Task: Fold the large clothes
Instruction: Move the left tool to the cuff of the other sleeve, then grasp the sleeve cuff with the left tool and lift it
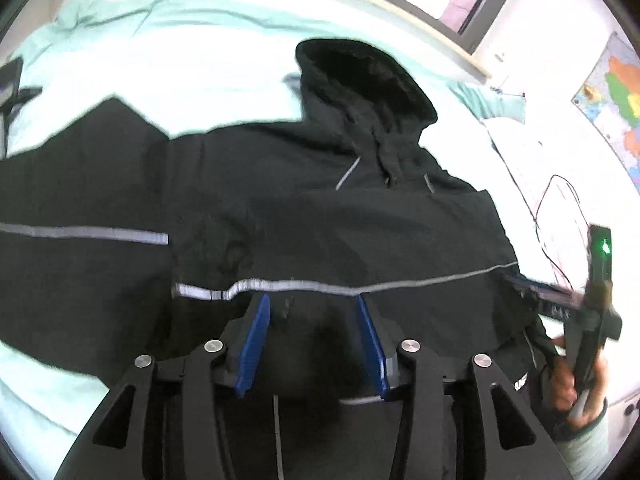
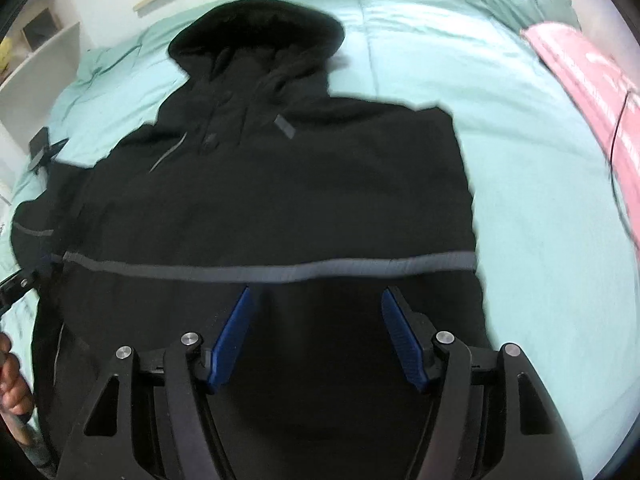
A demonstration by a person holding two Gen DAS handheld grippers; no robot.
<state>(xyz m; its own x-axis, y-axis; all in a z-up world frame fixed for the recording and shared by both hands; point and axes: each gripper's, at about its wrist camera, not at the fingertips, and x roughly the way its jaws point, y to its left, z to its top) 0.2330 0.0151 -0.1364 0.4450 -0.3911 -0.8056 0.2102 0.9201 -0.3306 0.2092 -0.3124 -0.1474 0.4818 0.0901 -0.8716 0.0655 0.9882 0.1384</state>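
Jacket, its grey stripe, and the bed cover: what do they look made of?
Jacket: black woven synthetic shell, probably; matte, with soft creases and a plush-looking hood.
Stripe: likely reflective tape; it shines bright silver in the left wrist view, dull grey in the right.
Bed cover: mint fabric, possibly cotton; matte, lightly wrinkled. Blur leaves the weave unclear.

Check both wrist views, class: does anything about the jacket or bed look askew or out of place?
Only the black jacket looks uneven: one side is folded in to a straight edge, while the other sleeve still sprawls over the teal bedsheet. Nothing looks damaged or spilled.
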